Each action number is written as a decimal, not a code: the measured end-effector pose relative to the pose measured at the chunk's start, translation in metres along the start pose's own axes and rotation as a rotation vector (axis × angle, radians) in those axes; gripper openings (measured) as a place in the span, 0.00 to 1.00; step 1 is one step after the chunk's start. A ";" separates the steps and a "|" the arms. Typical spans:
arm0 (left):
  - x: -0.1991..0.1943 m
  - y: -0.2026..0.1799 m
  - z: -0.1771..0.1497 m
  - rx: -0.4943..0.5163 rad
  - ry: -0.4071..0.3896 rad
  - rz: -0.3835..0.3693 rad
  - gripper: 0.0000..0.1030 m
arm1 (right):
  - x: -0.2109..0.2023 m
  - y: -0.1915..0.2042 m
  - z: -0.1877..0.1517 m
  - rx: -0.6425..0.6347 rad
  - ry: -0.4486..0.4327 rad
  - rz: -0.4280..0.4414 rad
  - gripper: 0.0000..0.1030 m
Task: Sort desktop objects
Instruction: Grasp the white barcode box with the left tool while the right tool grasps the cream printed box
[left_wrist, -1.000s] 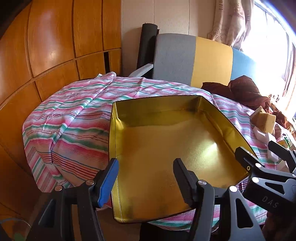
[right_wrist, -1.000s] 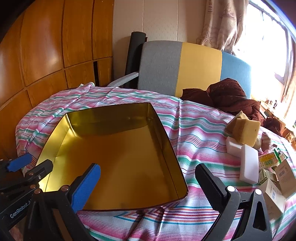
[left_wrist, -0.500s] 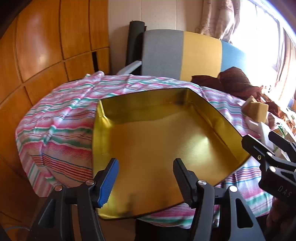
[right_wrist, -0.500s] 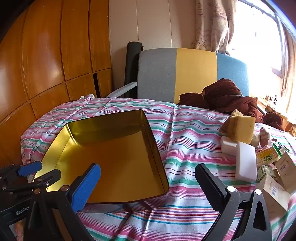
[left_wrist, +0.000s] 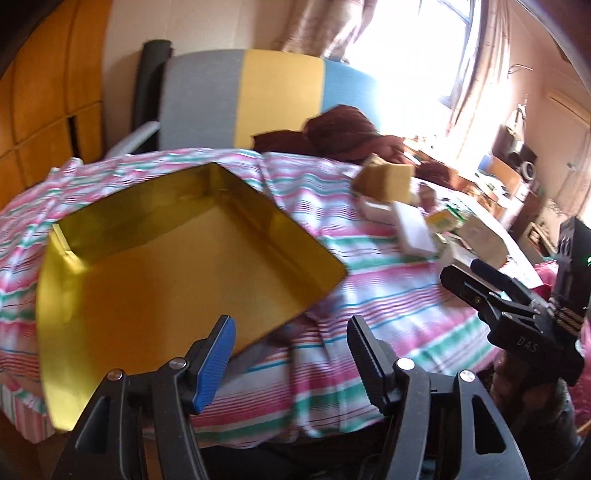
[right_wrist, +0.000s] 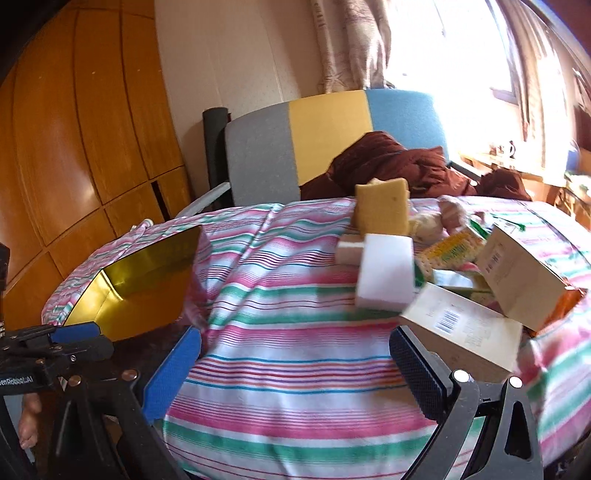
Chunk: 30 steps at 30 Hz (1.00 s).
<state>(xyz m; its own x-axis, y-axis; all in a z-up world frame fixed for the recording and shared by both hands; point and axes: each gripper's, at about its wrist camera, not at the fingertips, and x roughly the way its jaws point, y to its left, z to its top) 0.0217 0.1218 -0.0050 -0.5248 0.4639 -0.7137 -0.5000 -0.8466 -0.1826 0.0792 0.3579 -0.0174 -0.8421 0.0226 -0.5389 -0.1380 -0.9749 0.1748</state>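
Wooden wall panels (right_wrist: 85, 147) at nine o'clock; a grey-yellow-blue chair (right_wrist: 332, 136) at twelve; bright curtained window (right_wrist: 461, 66) at two

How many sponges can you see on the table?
3: yellow sponge at the back, white sponge in front, a smaller white one left. The boxes may hide others.

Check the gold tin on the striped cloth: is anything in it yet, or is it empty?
Empty as far as shown. In the left wrist view the gold tin shows only bare floor and walls; its near corner is hidden behind the left gripper.
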 end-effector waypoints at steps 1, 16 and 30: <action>0.004 -0.007 0.003 0.007 0.013 -0.025 0.62 | -0.004 -0.012 -0.002 0.019 -0.001 -0.007 1.00; 0.080 -0.094 -0.002 0.220 0.192 -0.166 0.66 | -0.024 -0.152 -0.018 0.369 -0.004 -0.043 1.00; 0.102 -0.096 -0.010 0.228 0.213 -0.204 0.70 | 0.016 -0.156 -0.015 0.507 0.028 0.150 1.00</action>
<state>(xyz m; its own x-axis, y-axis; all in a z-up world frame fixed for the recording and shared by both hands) 0.0230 0.2476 -0.0675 -0.2556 0.5316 -0.8075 -0.7328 -0.6513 -0.1968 0.0945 0.5069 -0.0655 -0.8584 -0.1219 -0.4983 -0.2578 -0.7372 0.6245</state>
